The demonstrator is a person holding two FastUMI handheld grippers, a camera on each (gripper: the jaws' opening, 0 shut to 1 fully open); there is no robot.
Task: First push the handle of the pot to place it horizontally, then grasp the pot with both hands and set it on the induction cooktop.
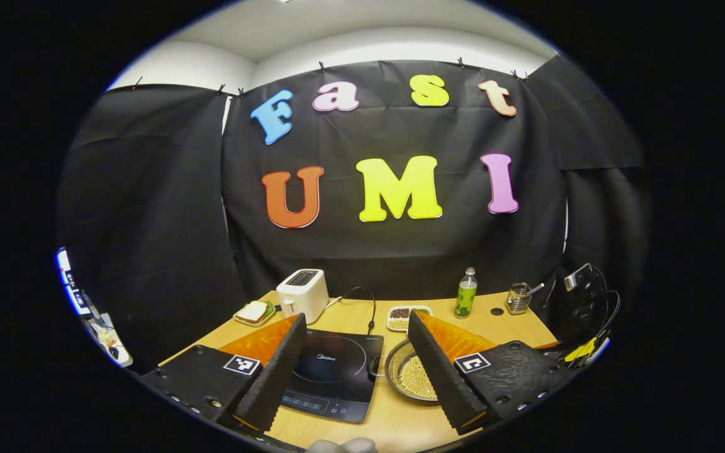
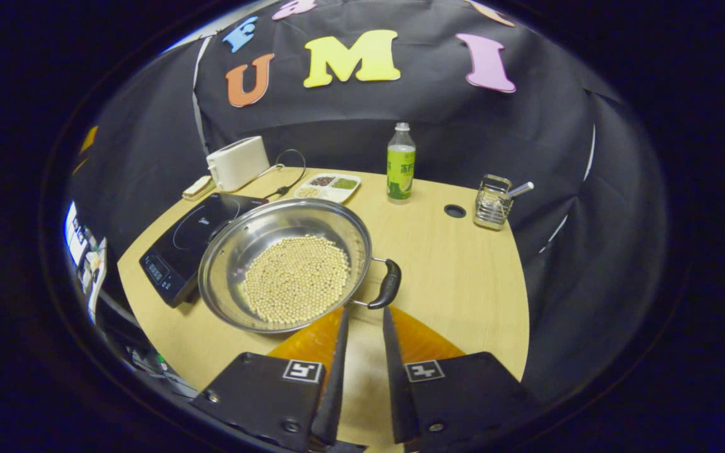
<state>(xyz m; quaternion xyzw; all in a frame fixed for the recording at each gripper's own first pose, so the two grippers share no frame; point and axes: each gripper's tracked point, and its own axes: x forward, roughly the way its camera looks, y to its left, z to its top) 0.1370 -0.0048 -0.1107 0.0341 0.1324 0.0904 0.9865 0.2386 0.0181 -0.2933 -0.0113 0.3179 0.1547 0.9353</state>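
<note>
Clearly, we see one wide, shallow stainless-steel pot [image 2: 287, 267] on the pale wooden worktop [image 2: 457, 277], holding a flat layer of small round beige beans [image 2: 296, 277]. It sits just beside the black induction cooktop [image 2: 189, 242], its rim overlapping that cooktop's near corner in the right gripper view. We count one dark curved handle [image 2: 387, 284] on wire brackets at the pot's side away from the cooktop; any opposite handle we cannot make out.

Behind the pot lies one white divided tray [image 2: 328, 185] with dark, green and pale grains in separate compartments. Farther from the pot stand one clear plastic bottle with a green label [image 2: 401, 162], one small wire-mesh holder [image 2: 492, 201] with a metal utensil leaning out, and one white toaster [image 2: 238, 162] behind the cooktop. Beside the toaster is one small plate carrying a slice of bread [image 1: 253, 311].

The right hand-held gripper [image 2: 362, 314] has its fingers narrowly apart, tips just short of the pot's handle, gripping nothing. The left hand-held gripper [image 1: 359, 324] is spread wide above the cooktop and pot rim, empty.
</note>
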